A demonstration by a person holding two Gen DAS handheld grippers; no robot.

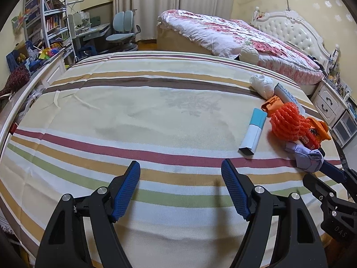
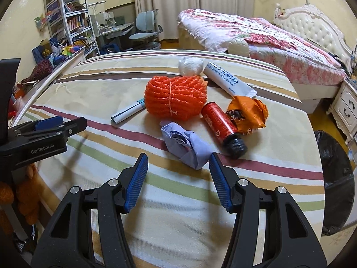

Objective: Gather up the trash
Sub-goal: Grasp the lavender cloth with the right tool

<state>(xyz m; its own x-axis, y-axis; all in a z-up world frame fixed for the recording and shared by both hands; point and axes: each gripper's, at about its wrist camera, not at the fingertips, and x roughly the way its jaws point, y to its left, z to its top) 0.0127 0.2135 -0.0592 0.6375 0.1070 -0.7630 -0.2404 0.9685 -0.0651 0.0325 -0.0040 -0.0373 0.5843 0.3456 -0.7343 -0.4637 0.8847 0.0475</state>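
Both tongs [image 1: 180, 165] [image 2: 178, 158] released, empty; 7 trash pcs, 1 red bottle [image 2: 223, 127] incl.

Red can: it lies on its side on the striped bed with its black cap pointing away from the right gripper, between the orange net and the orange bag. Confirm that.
One thing is wrong: the black cap points toward the right gripper, not away. The right wrist view shows it. The red can does lie on its side on the striped bed, between the orange net and the orange bag.
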